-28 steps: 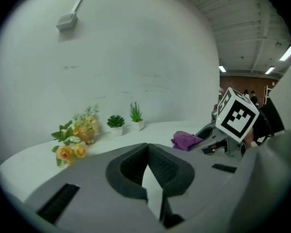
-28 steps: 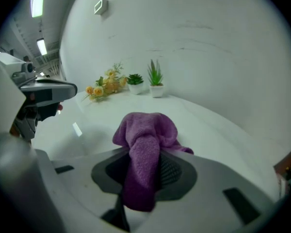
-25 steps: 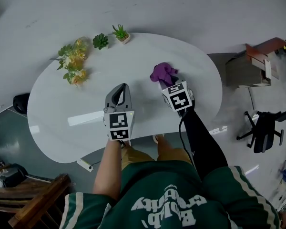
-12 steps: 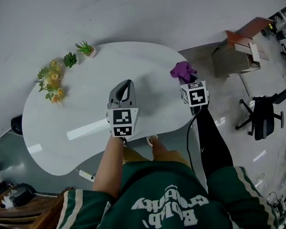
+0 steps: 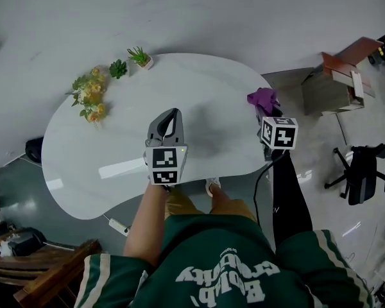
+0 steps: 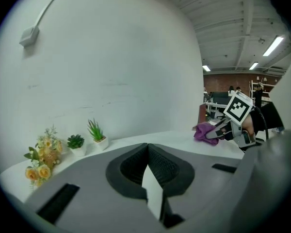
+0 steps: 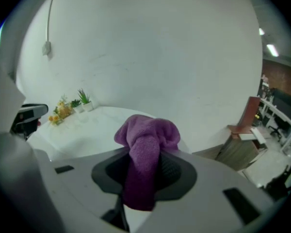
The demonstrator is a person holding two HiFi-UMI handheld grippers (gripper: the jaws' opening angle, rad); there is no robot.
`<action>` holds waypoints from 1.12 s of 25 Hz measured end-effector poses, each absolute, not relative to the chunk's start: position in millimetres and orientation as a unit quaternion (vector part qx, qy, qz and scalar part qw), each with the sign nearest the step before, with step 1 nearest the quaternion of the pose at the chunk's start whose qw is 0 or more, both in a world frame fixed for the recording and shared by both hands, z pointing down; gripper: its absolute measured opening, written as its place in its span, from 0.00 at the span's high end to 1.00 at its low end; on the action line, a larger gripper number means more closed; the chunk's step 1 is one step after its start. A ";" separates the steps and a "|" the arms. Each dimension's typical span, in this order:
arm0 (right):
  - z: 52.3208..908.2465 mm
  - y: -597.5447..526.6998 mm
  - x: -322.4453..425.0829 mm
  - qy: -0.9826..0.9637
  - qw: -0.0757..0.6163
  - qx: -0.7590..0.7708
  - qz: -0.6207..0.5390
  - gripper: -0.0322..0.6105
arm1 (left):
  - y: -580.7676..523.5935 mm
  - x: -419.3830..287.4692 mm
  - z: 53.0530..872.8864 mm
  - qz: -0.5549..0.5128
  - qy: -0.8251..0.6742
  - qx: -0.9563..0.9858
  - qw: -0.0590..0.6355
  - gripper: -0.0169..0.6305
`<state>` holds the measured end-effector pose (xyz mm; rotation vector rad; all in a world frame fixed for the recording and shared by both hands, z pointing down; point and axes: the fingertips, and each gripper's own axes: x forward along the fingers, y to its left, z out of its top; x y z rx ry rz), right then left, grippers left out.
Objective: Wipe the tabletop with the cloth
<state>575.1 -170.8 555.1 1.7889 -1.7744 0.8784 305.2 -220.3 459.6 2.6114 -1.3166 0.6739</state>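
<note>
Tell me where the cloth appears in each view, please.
Head view: cloth at the table's right edge.
Left gripper view: right of centre, mid-height.
Right gripper view: centre, clamped between the jaws.
Shared landmark: the flowers.

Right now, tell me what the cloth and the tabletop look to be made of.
The cloth: purple, matte, with a fine looped nap and soft folds, so likely terry or microfibre. The tabletop: white, smooth and glossy, it mirrors a light streak; laminate, lacquer or stone, I cannot tell which.
</note>
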 end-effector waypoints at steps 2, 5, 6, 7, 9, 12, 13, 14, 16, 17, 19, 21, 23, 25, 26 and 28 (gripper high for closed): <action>546.0 -175.3 538.9 -0.674 0.216 0.631 0.319 0.76 | -219.6 280.4 453.6 0.224 -0.459 0.857 0.071 0.97; 536.6 -186.2 473.3 -0.717 0.201 0.588 0.316 0.76 | -218.9 235.0 444.4 0.223 -0.492 0.838 0.071 0.97; 533.5 -191.5 448.3 -0.732 0.196 0.571 0.315 0.76 | -218.7 217.0 441.1 0.222 -0.503 0.832 0.071 0.97; 530.4 -197.3 422.0 -0.748 0.193 0.553 0.314 0.76 | -218.4 197.5 438.0 0.221 -0.515 0.825 0.071 0.97; 523.9 -208.2 366.5 -0.778 0.188 0.515 0.307 0.76 | -215.9 154.8 431.9 0.218 -0.539 0.811 0.070 0.97; 514.1 -218.4 283.7 -0.809 0.188 0.473 0.293 0.76 | -205.6 83.5 423.9 0.212 -0.573 0.788 0.068 0.97; 511.3 -220.3 255.9 -0.817 0.189 0.462 0.290 0.76 | -201.4 57.8 421.8 0.210 -0.583 0.782 0.068 0.97; 508.8 -221.2 226.9 -0.823 0.191 0.452 0.286 0.76 | -197.0 30.7 420.2 0.208 -0.592 0.775 0.068 0.97; 504.8 -220.0 164.3 -0.835 0.197 0.432 0.278 0.76 | -187.4 -27.1 418.2 0.205 -0.609 0.763 0.070 0.97; 503.2 -218.1 131.6 -0.841 0.202 0.421 0.274 0.76 | -182.6 -56.6 418.4 0.203 -0.616 0.758 0.072 0.97; 500.9 -213.3 66.9 -0.850 0.217 0.402 0.262 0.76 | -174.2 -114.6 421.7 0.198 -0.629 0.748 0.078 0.97; 500.7 -205.4 -0.2 -0.856 0.228 0.387 0.254 0.75 | -165.5 -173.8 426.1 0.195 -0.639 0.739 0.086 0.97; 503.2 -192.7 -68.3 -0.861 0.231 0.372 0.258 0.75 | -154.3 -231.3 430.7 0.195 -0.645 0.733 0.092 0.97; 507.7 -179.3 -132.3 -0.867 0.238 0.355 0.258 0.75 | -142.1 -283.6 436.3 0.201 -0.649 0.728 0.094 0.97; 509.0 -173.6 -162.7 -0.870 0.241 0.346 0.256 0.75 | -135.9 -308.6 438.7 0.205 -0.652 0.724 0.094 0.97; 510.0 -162.1 -220.8 -0.878 0.246 0.325 0.251 0.75 | -122.0 -355.8 441.9 0.209 -0.661 0.714 0.096 0.97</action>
